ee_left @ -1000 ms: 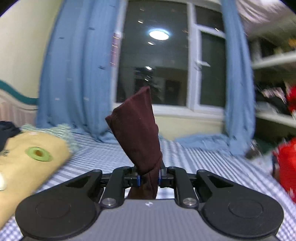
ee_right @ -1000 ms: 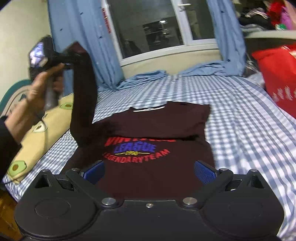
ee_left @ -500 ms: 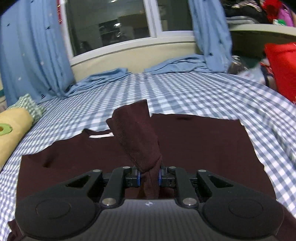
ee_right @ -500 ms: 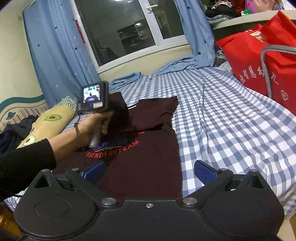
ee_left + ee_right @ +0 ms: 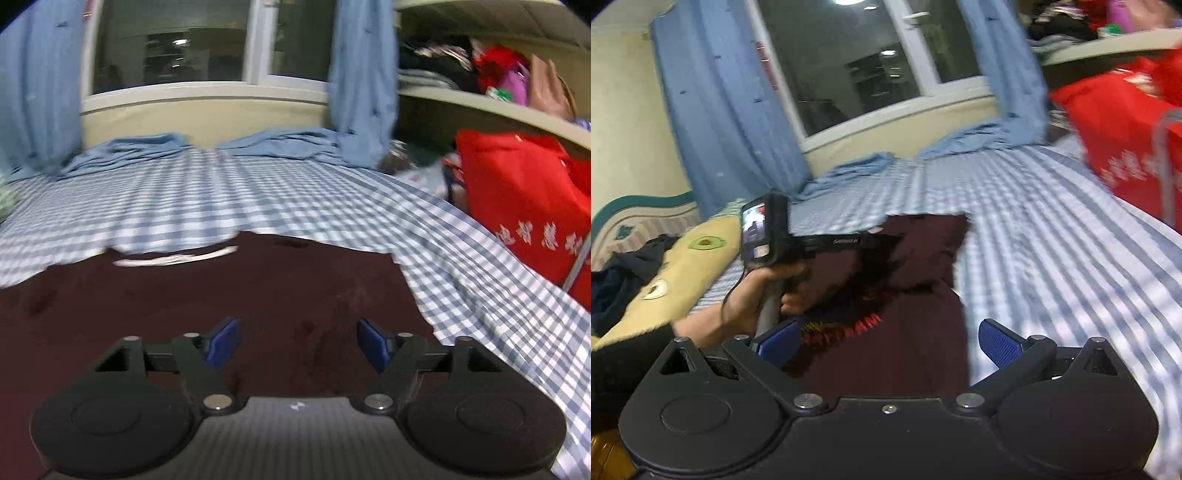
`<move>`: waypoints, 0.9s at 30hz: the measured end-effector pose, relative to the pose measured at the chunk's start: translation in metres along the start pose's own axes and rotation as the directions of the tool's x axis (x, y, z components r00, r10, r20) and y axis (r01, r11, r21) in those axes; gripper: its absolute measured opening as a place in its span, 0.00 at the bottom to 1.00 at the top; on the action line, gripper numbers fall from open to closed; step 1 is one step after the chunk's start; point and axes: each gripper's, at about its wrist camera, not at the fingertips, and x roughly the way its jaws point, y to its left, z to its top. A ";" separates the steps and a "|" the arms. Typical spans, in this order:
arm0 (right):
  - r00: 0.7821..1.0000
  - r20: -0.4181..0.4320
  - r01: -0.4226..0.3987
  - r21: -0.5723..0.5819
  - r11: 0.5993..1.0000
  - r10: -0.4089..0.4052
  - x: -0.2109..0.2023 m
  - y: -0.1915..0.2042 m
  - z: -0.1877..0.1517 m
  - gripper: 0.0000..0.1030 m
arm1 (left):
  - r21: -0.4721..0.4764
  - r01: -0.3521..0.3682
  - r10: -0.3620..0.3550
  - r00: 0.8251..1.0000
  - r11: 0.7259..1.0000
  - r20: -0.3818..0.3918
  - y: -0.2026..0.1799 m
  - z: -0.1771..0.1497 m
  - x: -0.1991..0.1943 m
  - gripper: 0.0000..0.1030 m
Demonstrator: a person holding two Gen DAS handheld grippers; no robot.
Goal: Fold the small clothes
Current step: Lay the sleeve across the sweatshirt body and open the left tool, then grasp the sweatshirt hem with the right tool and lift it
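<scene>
The maroon T-shirt [image 5: 258,295] is spread on the checked bedsheet [image 5: 184,199], its collar turned toward the window-side edge of the bed and its long axis running from there back toward the near edge. One side appears already laid inward over the body, so that the printed lettering [image 5: 857,325] is partly covered. The left gripper [image 5: 295,345] is held low over the shirt's chest; its jaws have just been opening, and nothing is seen between the blue pads [image 5: 221,343], so the fabric is released. The right gripper [image 5: 886,345] is spread wide and empty above the hem end, beside the shirt's still-unfolded right edge. That edge is judged nearer to the right gripper, so the next fold probably falls to it. The cloth is thin, limp knit, matte and easily creased; the sheet below is soft and slightly rumpled. The left hand [image 5: 753,295] is wrapped round its handle.
</scene>
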 end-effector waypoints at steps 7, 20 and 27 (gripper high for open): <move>0.986 -0.115 -0.116 0.063 0.991 0.123 0.146 -0.012 0.054 0.89 | 0.072 -0.232 0.231 0.973 0.970 0.020 0.080 -0.046 -0.094 0.85; 0.969 -0.206 -0.048 0.386 0.921 0.137 0.273 -0.045 0.050 0.66 | -0.014 -0.347 0.348 0.937 0.938 0.038 0.163 -0.111 -0.172 0.85; 0.970 -0.230 0.016 0.374 0.927 0.076 0.282 -0.050 0.039 0.54 | 0.070 -0.308 0.302 0.949 0.949 0.092 0.150 -0.131 -0.181 0.95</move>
